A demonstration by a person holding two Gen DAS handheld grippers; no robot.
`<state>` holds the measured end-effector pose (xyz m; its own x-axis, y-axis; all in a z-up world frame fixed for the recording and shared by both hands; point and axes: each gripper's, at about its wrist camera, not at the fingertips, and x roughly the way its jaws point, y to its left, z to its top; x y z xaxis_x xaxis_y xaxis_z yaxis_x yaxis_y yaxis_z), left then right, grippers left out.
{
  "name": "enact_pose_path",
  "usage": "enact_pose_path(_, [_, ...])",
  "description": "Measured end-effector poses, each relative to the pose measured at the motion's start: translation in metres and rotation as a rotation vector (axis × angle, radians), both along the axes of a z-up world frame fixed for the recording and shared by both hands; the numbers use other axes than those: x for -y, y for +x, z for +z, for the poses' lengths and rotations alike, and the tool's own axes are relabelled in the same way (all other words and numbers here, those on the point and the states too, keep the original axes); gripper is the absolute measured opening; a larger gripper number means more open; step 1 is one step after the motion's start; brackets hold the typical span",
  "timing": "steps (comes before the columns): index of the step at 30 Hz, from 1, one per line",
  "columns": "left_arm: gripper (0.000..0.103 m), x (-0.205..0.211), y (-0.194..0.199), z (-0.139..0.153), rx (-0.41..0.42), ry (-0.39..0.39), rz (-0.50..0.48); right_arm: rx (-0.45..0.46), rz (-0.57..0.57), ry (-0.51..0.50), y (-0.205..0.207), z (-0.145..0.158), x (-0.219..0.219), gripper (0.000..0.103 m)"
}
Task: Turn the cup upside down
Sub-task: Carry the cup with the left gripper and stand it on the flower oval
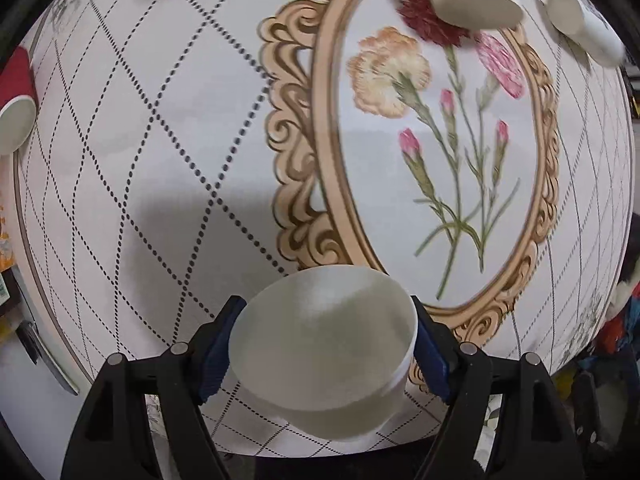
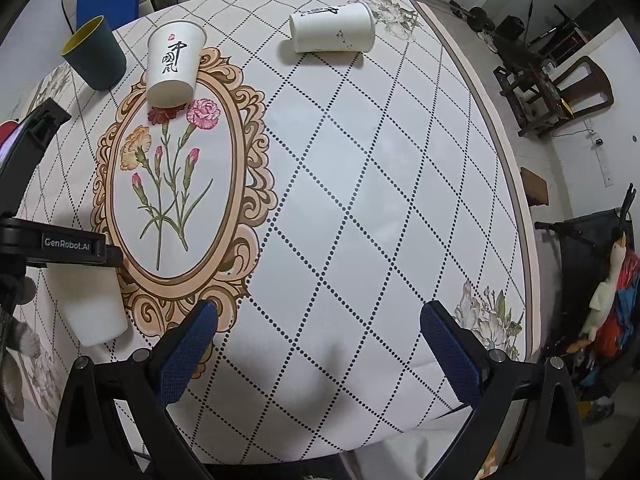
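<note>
My left gripper (image 1: 324, 344) is shut on a plain white paper cup (image 1: 320, 352), its flat bottom facing the camera, held over the patterned tablecloth near the front edge. The same cup (image 2: 94, 316) shows at the left of the right wrist view, under the left gripper's black body (image 2: 60, 246). My right gripper (image 2: 318, 324) is open and empty above the tablecloth, blue pads spread wide.
A white cup with black calligraphy (image 2: 172, 66) stands on the oval flower frame. Another white cup (image 2: 332, 32) lies on its side at the far edge. A dark blue cup (image 2: 94, 54) stands far left. A red cup (image 1: 14, 100) sits at the left.
</note>
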<state>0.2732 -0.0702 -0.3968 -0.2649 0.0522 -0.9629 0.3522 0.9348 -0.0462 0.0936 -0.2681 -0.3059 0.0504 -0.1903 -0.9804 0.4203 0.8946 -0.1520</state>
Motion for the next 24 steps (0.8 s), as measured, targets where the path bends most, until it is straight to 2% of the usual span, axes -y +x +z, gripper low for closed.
enact_pose_path(5, [0.075, 0.010, -0.019, -0.015, 0.015, 0.043, -0.033, 0.004, -0.007, 0.000, -0.005, 0.001, 0.004, 0.103])
enact_pose_path(7, [0.074, 0.013, -0.029, -0.010, 0.025, 0.040, -0.036, 0.006, -0.005, 0.000, -0.007, 0.001, 0.004, 0.102])
enact_pose_path(12, [0.074, 0.015, -0.042, 0.003, -0.023, -0.005, -0.003, 0.013, -0.007, 0.006, -0.010, 0.003, 0.006, 0.102])
enact_pose_path(16, [0.074, 0.027, -0.051, 0.008, -0.029, 0.000, -0.024, 0.012, -0.010, 0.011, -0.014, 0.003, 0.010, 0.102])
enact_pose_path(19, [0.074, 0.040, -0.055, -0.005, -0.044, -0.002, -0.029, 0.004, -0.010, 0.017, -0.017, 0.000, 0.013, 0.102])
enact_pose_path(24, [0.075, 0.062, -0.066, -0.019, -0.015, 0.026, -0.061, -0.004, -0.023, 0.024, -0.023, -0.004, 0.020, 0.102])
